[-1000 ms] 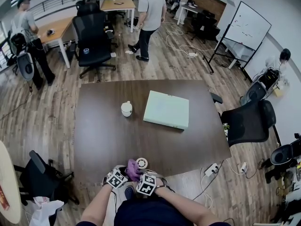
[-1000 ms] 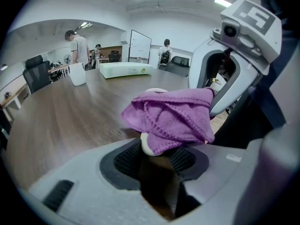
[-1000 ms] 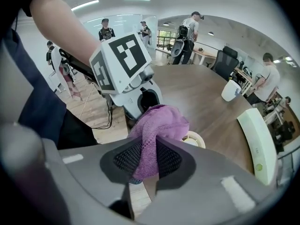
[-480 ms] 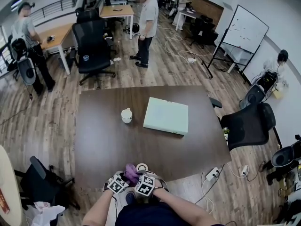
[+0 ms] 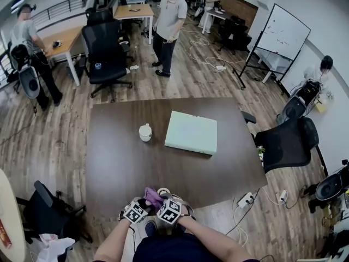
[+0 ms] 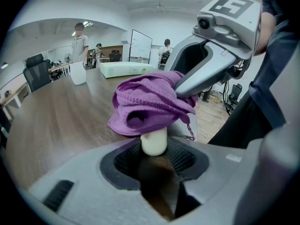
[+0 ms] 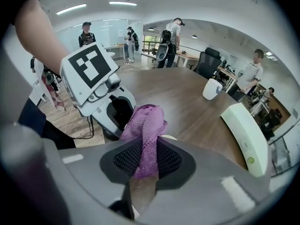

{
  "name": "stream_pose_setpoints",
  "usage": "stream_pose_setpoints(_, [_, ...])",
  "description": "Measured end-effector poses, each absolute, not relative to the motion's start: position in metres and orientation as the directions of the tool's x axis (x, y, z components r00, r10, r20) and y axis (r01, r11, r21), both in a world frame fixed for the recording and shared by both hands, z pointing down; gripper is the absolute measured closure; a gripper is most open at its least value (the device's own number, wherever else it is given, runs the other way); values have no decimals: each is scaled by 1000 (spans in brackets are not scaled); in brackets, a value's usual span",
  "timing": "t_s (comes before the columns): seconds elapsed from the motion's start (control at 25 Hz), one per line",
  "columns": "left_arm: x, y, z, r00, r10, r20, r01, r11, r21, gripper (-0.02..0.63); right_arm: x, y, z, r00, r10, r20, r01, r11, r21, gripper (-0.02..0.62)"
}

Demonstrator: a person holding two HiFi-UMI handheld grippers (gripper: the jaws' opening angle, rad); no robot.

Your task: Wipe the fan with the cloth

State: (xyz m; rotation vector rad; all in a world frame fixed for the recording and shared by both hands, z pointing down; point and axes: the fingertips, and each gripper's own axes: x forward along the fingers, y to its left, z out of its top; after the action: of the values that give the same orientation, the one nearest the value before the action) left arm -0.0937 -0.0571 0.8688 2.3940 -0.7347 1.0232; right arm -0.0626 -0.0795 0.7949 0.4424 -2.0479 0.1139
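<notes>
A small white fan (image 5: pixel 163 192) is held over the table's near edge. Its white handle (image 6: pixel 153 142) stands between the pads of my left gripper (image 6: pixel 154 156), which is shut on it. A purple cloth (image 6: pixel 150 102) is draped over the fan's head and hides most of it. My right gripper (image 7: pixel 147 158) is shut on a fold of that cloth (image 7: pixel 147 123), and a sliver of the fan's rim (image 7: pixel 169 137) shows beside it. In the head view the left gripper (image 5: pixel 139 205) and right gripper (image 5: pixel 163 203) sit close together with the cloth (image 5: pixel 152 197) between them.
On the dark wooden table (image 5: pixel 120 157) stand a white cup (image 5: pixel 145 132) and a flat pale green box (image 5: pixel 191 132), both far from the grippers. A black office chair (image 5: pixel 289 141) stands at the table's right side. People stand at desks beyond the table.
The right gripper and cloth have shifted slightly over the fan's head. The left gripper holds still. The person standing beyond the table has turned and stepped.
</notes>
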Motion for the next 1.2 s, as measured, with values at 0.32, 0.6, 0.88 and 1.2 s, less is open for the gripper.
stream_pose_setpoints(0.32, [-95, -54, 871, 584, -303, 753, -618, -767, 171, 434, -43, -97, 790, -409, -326, 852, -449, 885, 123, 508])
stream_pose_setpoints(0.6, [-96, -53, 867, 580, -293, 760, -622, -762, 180, 434, -9, -120, 790, -363, -371, 855, -533, 835, 135, 508])
stream_pose_setpoints(0.88, [-95, -54, 865, 575, -291, 765, -618, -767, 172, 434, 11, -119, 794, -345, -373, 861, -574, 810, 121, 508])
stream_pose_setpoints(1.2, [-93, -53, 866, 573, -291, 766, -622, -763, 176, 434, 32, -115, 807, -299, -367, 881, -632, 768, 105, 508])
